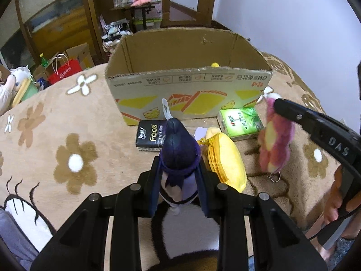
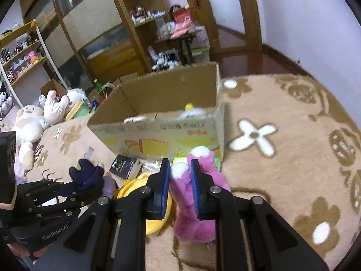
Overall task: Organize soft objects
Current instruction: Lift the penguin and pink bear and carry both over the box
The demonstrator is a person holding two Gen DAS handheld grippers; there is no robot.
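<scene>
Now, left claw [image 1: 179, 176]: clamped on dark purple plush doll [image 1: 179, 153]
Right claw [image 2: 180, 180]: clamped on pink plush toy [image 2: 196, 203]
Open cardboard box [image 1: 189, 85]: just beyond both, nearer right claw

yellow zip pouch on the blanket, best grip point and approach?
Pinch the yellow pouch across its plump middle, coming from above. It lies flat on the blanket with the zipper along its left edge, so I'd close the jaws across the narrow width, between the zipper edge and the opposite edge.

Fuzzy pink plush toy [image 2: 198, 203], matt corrugated cardboard box [image 1: 187, 90], velvety blanket [image 1: 67, 135].
</scene>
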